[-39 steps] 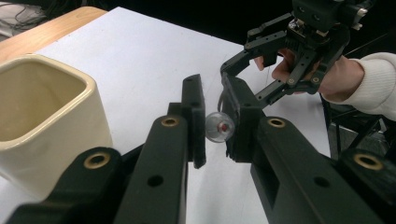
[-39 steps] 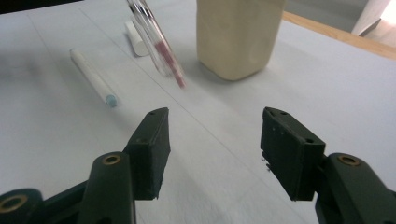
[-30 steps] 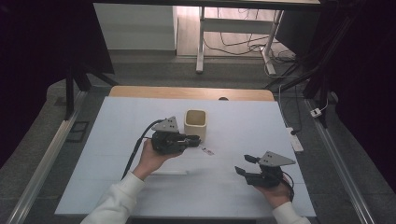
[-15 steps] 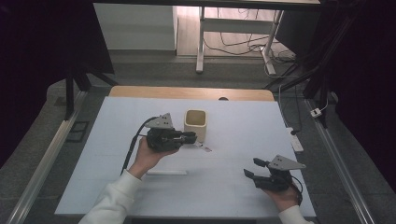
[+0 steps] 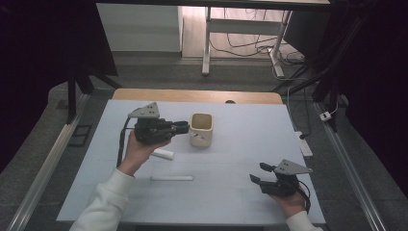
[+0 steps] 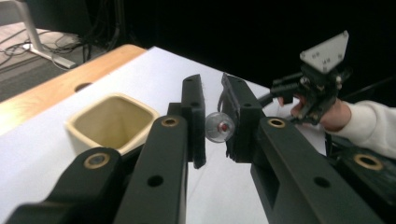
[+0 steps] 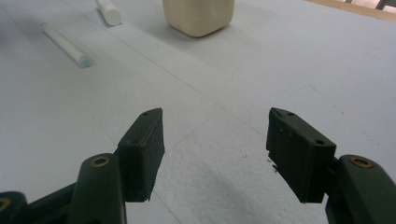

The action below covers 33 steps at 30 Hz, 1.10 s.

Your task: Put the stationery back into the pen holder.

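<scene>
Since the earlier frame, my left gripper (image 5: 182, 127) has lifted off the bench (image 5: 240, 159) and swung toward the cream cup (image 5: 200, 129), while my right gripper (image 5: 257, 173) has slid a little further out to its own side and stayed low. The left jaws are narrow, clamped on a small clear ball (image 6: 218, 127) with a red dot inside it; the pads (image 6: 198, 116) press it from both sides, and it sits near the tips. The cup stands just ahead of these jaws and slightly to one side, its square mouth open upward and apparently empty. My right jaws stand wide apart with nothing between them, hovering close over bare bench, well apart from the cup.

I judge the step in hand to be carrying the ball over the cup and dropping it in. To do that well, I should keep the squeeze steady, since a round, smooth ball held near the tips could squirt out if the grip loosens. I want the tips centred over the mouth, clear of the rim, before opening, and low enough that the ball doesn't bounce out.

Two white sticks lie on the bench: a short one (image 5: 162, 153) below my left hand (image 5: 139, 150), and a longer one (image 5: 172, 178) nearer me. My right gripper should stay where it is, out of the way.
</scene>
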Available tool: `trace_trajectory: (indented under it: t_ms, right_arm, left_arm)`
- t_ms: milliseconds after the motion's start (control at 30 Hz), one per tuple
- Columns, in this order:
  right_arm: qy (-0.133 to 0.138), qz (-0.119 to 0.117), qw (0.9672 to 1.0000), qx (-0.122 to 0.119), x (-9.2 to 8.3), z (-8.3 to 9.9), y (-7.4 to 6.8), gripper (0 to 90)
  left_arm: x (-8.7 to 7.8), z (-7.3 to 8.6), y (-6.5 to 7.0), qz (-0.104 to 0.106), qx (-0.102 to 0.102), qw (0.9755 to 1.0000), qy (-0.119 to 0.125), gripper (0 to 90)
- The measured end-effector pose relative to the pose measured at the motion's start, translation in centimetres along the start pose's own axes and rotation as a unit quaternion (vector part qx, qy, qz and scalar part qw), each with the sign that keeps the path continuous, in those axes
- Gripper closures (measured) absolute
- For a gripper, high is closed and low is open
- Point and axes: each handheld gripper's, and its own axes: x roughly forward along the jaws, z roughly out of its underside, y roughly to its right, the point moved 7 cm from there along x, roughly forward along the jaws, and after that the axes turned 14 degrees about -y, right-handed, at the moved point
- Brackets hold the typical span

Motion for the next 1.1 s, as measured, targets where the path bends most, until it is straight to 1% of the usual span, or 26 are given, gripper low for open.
trace_trajectory:
  t_ms: [67, 100, 200, 333, 467, 567, 633, 667, 700, 767, 867, 967, 1000, 1100]
  right_arm:
    - [0.001, 0.0, 1.0, 0.002, 0.0, 0.0, 0.1, 36.8]
    - [-0.001, 0.0, 1.0, 0.002, 0.0, 0.0, 0.1, 36.7]
    - [0.001, 0.001, 1.0, 0.005, 0.0, 0.0, 0.1, 36.7]
    - [-0.001, 0.0, 1.0, 0.006, 0.2, 0.0, 0.0, 36.7]
    - [-0.007, 0.0, 1.0, 0.005, 0.3, 0.1, 0.0, 36.6]
    - [-0.011, 0.001, 0.9999, 0.004, 0.3, 0.2, 0.0, 36.6]
    - [-0.01, 0.003, 0.9999, 0.006, 0.4, 0.2, 0.0, 36.6]
    - [-0.008, -0.002, 0.9999, 0.006, 0.4, 0.2, 0.0, 36.6]
    - [-0.008, -0.001, 0.9999, 0.006, 0.4, 0.2, 0.0, 36.6]
    - [-0.01, 0.003, 0.9999, 0.005, 0.4, 0.2, 0.0, 36.6]
    - [-0.01, 0.0, 0.9999, 0.004, 0.4, 0.2, 0.0, 36.5]
    - [-0.011, 0.005, 0.9999, 0.003, 0.4, 0.2, 0.0, 36.4]
    - [-0.012, 0.001, 0.9999, 0.002, 0.3, 0.2, 0.0, 36.4]
    - [-0.011, 0.002, 0.9999, 0.001, 0.3, 0.3, 0.0, 36.4]
  left_arm:
    - [-0.4, -0.2, -0.6, -0.002, -0.009, 1.0, 0.004, 79.1]
    - [-0.6, -0.3, -0.9, -0.006, -0.013, 0.9999, 0.004, 79.0]
    - [-1.0, -0.6, -1.9, -0.018, -0.023, 0.9996, -0.001, 79.0]
    - [-1.5, -1.1, -3.1, -0.027, -0.038, 0.9989, -0.005, 79.0]
    - [-1.6, -1.6, -4.1, -0.04, -0.045, 0.998, -0.016, 79.0]
    - [-1.3, -2.1, -4.5, -0.046, -0.051, 0.9972, -0.03, 78.9]
    - [-0.9, -2.4, -4.9, -0.056, -0.052, 0.9962, -0.042, 79.0]
    - [-0.5, -2.6, -5.1, -0.06, -0.051, 0.9955, -0.052, 78.9]
    - [-0.1, -2.7, -5.3, -0.063, -0.052, 0.995, -0.057, 78.9]
    - [0.6, -3.0, -5.6, -0.062, -0.056, 0.9945, -0.064, 79.0]
    - [1.9, -3.3, -6.0, -0.064, -0.057, 0.9935, -0.075, 78.9]
    - [3.2, -3.3, -6.3, -0.072, -0.054, 0.9916, -0.093, 78.8]
    - [3.6, -3.3, -6.3, -0.073, -0.053, 0.9911, -0.097, 78.8]
    - [4.5, -3.1, -6.2, -0.068, -0.052, 0.9911, -0.102, 78.7]
